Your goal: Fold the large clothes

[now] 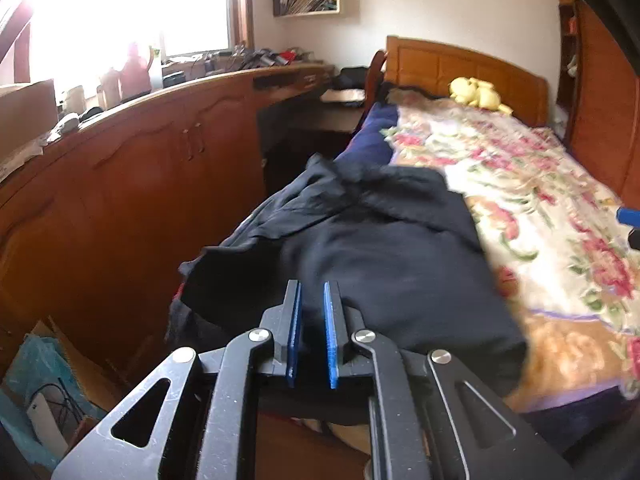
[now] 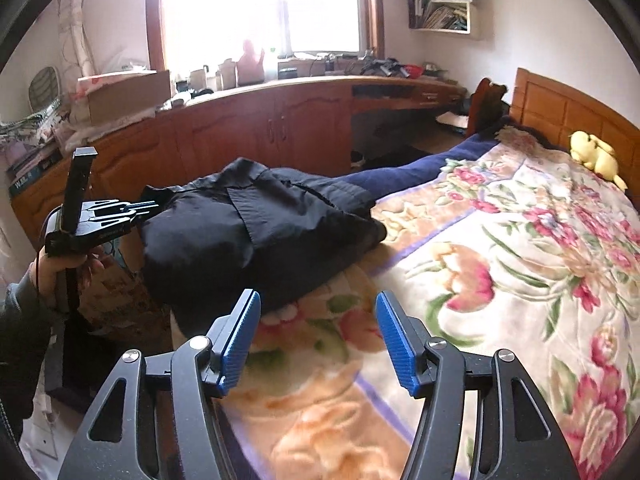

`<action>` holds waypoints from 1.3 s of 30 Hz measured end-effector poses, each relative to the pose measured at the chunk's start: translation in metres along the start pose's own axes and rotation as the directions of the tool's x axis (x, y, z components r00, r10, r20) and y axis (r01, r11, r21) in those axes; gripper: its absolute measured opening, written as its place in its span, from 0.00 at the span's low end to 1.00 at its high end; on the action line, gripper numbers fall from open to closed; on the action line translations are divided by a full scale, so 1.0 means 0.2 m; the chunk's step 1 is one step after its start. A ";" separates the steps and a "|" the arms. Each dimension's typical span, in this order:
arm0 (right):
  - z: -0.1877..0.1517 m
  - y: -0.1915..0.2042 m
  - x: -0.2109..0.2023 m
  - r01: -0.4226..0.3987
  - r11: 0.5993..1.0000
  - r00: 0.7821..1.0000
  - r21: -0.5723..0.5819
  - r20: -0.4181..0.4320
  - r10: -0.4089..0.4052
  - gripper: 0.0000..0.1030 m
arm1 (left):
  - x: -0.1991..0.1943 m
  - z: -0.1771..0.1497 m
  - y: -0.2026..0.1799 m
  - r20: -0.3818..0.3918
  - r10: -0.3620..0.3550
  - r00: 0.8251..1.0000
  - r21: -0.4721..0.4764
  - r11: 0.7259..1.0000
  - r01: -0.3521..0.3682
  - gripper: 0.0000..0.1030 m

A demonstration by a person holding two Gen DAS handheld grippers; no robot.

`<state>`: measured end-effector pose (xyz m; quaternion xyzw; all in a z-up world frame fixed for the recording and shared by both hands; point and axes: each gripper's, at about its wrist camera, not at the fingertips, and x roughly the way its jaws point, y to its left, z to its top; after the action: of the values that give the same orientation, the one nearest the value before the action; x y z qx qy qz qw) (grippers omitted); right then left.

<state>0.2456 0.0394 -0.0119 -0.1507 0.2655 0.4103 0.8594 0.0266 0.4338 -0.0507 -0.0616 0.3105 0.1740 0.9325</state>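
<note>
On my left, my left claw (image 1: 312, 332) is nearly closed, only a thin gap between its blue pads (image 1: 330, 336), and I see no cloth pinched in it; it hangs just over the near end of the dark garment (image 1: 372, 256). That garment lies bunched along the left edge of the bed (image 2: 540, 264), on the flowered blanket (image 2: 480, 272), part of it drooping over the side toward the wooden cupboards (image 2: 248, 128). To the right, my right claw (image 2: 316, 340) stands fairly wide and empty over bare blanket, just beside the garment's near corner. As I judge it, the fold is partly made and the bundle needs tidying: I would take a real edge or corner in each claw, not a loose wrinkle, lift it evenly and lay it flat so no layer slides off the bed. Much is hard to read: the fabric is so dark that seams, sleeves and layers blur together, the overhanging part is hidden below the mattress, and the window (image 2: 260, 4) glare washes out the bench (image 2: 320, 80) behind.
</note>
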 end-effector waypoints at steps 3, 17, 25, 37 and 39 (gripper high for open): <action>-0.04 0.01 -0.12 0.021 1.000 0.999 0.003 0.025 -0.021 0.62 | -0.08 0.01 -0.08 0.025 -0.040 0.999 0.008 0.999 0.040 0.12; -0.26 -0.06 -0.56 0.119 0.990 0.986 0.079 0.105 -0.127 0.67 | -0.31 0.07 -0.70 0.057 -0.177 0.983 0.102 0.980 0.170 0.13; -0.49 -0.11 -0.77 0.235 0.959 0.963 0.156 0.094 -0.251 0.67 | -0.37 0.00 -1.12 0.046 -0.225 0.973 0.154 0.964 0.216 0.13; -0.75 -0.08 -1.04 0.359 0.883 0.917 0.303 0.062 -0.394 0.67 | -0.39 -0.13 -1.64 -0.026 -0.349 0.937 0.211 0.914 0.346 0.13; -0.79 -0.07 -1.08 0.375 0.868 0.909 0.326 0.056 -0.414 0.67 | -0.40 -0.17 -1.73 -0.044 -0.369 0.928 0.219 0.903 0.369 0.13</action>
<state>0.0911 -0.1792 -0.0158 -0.0402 0.2357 0.1879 0.9526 0.0738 0.0809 -0.0265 -0.0142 0.3113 -0.0417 0.9493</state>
